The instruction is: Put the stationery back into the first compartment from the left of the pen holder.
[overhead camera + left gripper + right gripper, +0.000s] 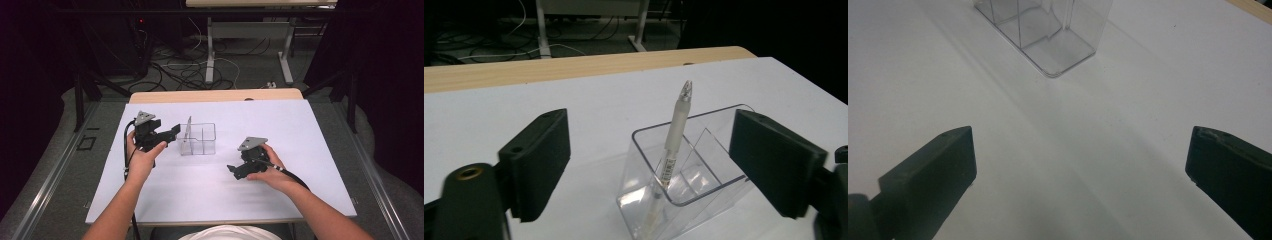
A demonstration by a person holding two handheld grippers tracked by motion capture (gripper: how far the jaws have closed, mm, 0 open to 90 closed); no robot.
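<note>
Pen point(672, 135) print unreadable; clear organizer point(684, 170) on white sheet point(280, 130), wood table edge point(215, 95); both grippers point(167, 134) point(234, 171) gape, empty.

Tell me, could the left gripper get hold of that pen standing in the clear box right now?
Probably yes. The left gripper is open and right beside the clear box, and the pen sticks up well above the rim with nothing around its top.

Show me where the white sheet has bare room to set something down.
Bare: the sheet right of the clear organizer, and the front strip between the forearms. Crowded: around the organizer holding a pen, with the left gripper beside it and the right gripper nearby.
</note>
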